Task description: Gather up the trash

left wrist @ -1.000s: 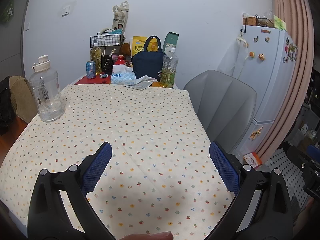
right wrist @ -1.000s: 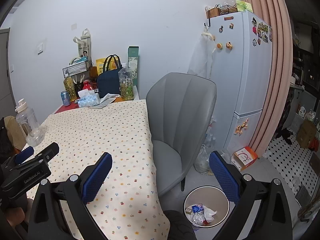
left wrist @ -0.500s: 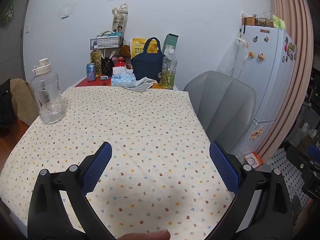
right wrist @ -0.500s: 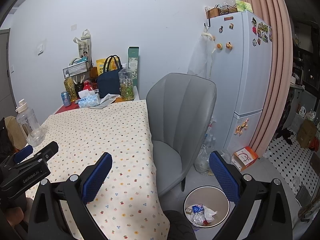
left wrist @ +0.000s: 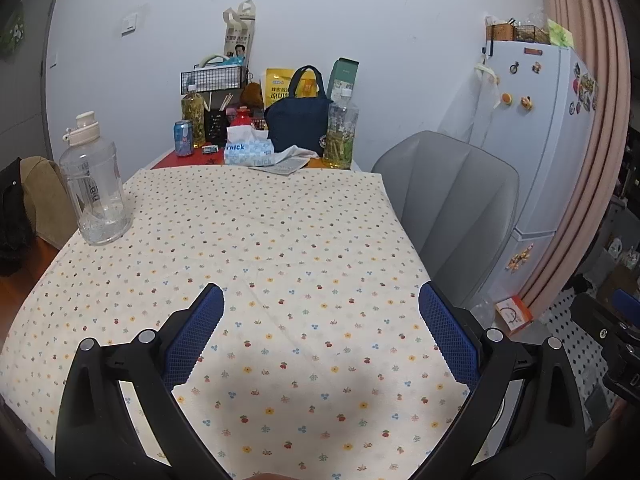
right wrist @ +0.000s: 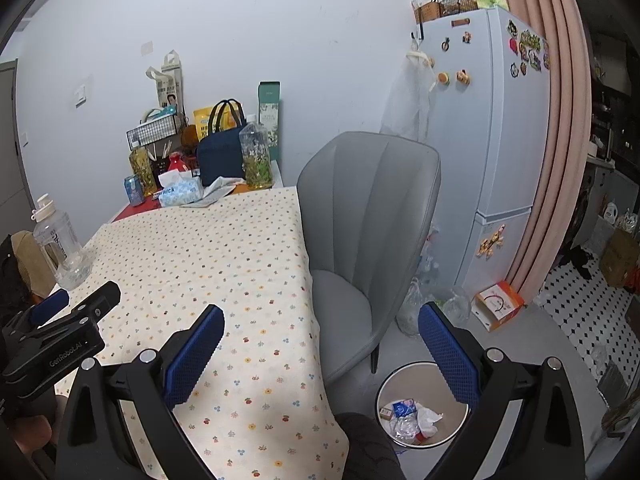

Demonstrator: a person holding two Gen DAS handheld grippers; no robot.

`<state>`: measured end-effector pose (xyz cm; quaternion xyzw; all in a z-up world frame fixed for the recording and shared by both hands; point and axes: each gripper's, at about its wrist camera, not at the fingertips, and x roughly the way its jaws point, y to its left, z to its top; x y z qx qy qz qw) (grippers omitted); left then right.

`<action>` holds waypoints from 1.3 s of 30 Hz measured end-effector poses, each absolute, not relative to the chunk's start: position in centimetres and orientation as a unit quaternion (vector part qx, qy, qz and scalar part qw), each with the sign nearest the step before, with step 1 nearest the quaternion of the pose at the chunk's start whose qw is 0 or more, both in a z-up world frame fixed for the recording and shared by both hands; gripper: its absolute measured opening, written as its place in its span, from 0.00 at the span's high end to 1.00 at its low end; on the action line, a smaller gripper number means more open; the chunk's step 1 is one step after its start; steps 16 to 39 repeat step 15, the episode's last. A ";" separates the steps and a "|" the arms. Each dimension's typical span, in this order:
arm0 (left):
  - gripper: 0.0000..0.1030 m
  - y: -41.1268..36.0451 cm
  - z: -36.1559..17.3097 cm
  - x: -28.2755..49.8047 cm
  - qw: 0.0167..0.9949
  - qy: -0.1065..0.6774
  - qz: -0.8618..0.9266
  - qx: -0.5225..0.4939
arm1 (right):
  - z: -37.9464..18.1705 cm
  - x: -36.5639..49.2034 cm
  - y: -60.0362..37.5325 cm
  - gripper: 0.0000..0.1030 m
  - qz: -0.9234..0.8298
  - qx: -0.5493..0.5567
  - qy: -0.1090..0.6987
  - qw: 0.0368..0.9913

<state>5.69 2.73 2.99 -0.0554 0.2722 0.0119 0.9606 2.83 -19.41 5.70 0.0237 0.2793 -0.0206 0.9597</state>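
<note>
Left tongs (left wrist: 321, 316) eased back – tablecloth (left wrist: 256, 240) edges bare.

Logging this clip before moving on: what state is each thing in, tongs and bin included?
Left tongs: open, empty, above the tablecloth.
Right tongs: open, empty.
Trash bin: upright on the floor, lidless, some wrappers and crumpled paper inside.
Large water jug: upright, capped, nearly empty.
Tissue box: tissue sticking out of the top.
Blue can: upright.
Grey chair: unoccupied, beside the table.
</note>
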 end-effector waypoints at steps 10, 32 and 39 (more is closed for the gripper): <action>0.06 3.0 3.0 5.5 0.961 0.270 0.018 -0.062 | 5.4 2.7 -19.5 0.07 -0.019 0.026 0.276 0.960; 0.06 3.2 2.9 5.6 0.959 0.275 0.021 -0.061 | 5.4 2.6 -19.7 0.07 -0.016 0.037 0.274 0.961; 0.06 3.2 2.9 5.6 0.959 0.275 0.021 -0.061 | 5.4 2.6 -19.7 0.07 -0.016 0.037 0.274 0.961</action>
